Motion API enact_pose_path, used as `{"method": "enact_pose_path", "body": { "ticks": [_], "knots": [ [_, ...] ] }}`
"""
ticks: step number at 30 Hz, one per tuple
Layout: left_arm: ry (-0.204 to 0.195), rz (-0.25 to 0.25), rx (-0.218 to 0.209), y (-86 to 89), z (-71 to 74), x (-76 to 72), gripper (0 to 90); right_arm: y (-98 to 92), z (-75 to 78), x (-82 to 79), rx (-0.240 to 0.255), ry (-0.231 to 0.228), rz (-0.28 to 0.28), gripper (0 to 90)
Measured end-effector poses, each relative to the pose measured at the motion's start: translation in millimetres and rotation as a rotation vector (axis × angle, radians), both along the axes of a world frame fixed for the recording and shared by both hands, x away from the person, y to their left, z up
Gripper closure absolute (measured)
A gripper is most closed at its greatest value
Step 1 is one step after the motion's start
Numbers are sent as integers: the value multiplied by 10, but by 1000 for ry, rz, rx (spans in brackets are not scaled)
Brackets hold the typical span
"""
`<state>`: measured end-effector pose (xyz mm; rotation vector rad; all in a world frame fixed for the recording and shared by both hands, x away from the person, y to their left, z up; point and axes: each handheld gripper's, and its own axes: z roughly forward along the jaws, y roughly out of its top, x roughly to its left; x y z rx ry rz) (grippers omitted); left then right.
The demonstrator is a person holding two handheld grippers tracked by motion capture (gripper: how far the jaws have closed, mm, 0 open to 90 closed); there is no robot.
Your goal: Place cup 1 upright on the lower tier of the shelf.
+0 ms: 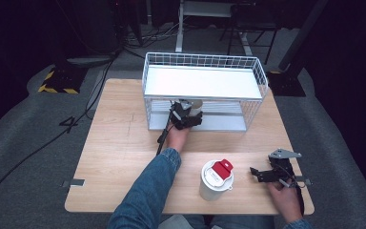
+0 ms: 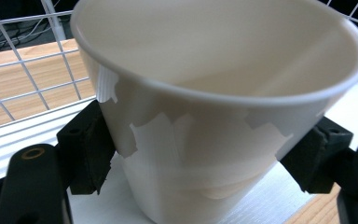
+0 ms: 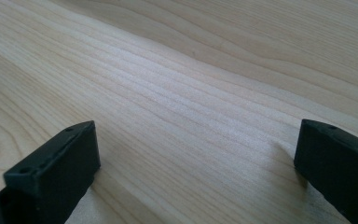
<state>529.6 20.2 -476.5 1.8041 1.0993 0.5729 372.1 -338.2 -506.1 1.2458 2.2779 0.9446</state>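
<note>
A white paper cup point(image 2: 214, 116) stands on the lower white shelf of a wire rack point(image 1: 255, 71) at the back of the table. My left gripper point(image 2: 203, 149) reaches into the rack, and its black pads point(image 2: 91, 144) press on the cup's sides, so it is shut on the cup. From above, the left gripper point(image 1: 186, 117) sits at the rack's front opening with the cup point(image 1: 197, 104) just beyond it. My right gripper point(image 1: 259, 174) rests low over the table at the front right. Its jaws point(image 3: 200, 154) stand wide open over bare wood.
A white tumbler with a red lid point(image 1: 216, 179) stands near the front edge between my two arms. The rack's upper shelf point(image 1: 200, 81) is a flat white panel with wire sides. The wooden table point(image 1: 119, 143) has free room at the left.
</note>
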Motion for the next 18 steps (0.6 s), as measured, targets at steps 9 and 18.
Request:
{"method": "enact_pose_path", "body": {
  "ticks": [9, 18],
  "knots": [
    [8, -4, -24, -22, 68, -26, 117, 0, 1, -1, -1, -1, 2, 4],
    [-15, -27, -12, 8, 112, -83, 45, 0, 1, -1, -1, -1, 2, 4]
  ]
}}
